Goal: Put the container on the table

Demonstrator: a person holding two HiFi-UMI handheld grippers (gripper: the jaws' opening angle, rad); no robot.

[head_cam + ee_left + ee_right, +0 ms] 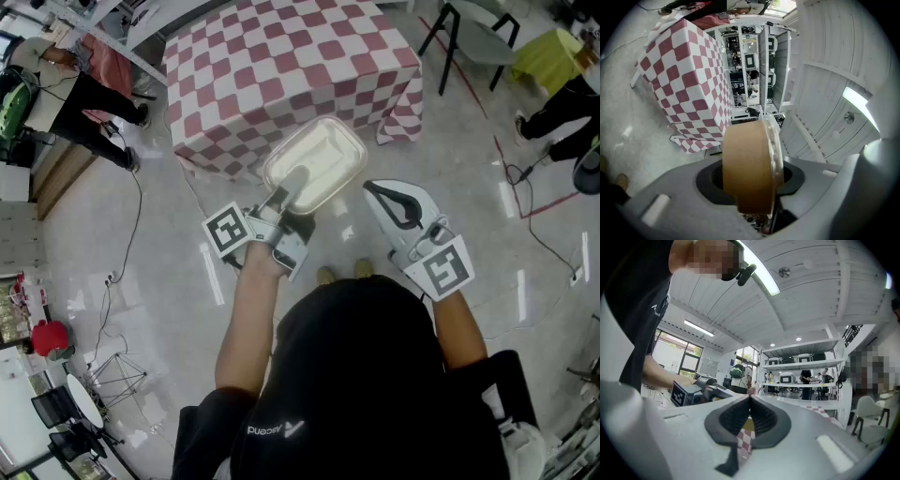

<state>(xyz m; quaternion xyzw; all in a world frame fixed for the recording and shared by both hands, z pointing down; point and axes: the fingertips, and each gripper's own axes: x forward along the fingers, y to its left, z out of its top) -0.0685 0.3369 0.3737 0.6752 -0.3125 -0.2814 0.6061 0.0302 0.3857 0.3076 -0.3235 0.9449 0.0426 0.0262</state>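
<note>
A clear-lidded container with pale contents hangs level above the floor, just short of the near edge of the table with the red-and-white checked cloth. My left gripper is shut on its near end. In the left gripper view the container shows as a brown tub with a clear lid pinched between the jaws, and the table lies beyond it. My right gripper hovers to the right of the container, apart from it. In the right gripper view its pads meet with nothing between them.
Grey chairs stand beyond the table's right corner. One person stands at the far left and another at the right. Cables run over the glossy floor. White shelving stands behind the table.
</note>
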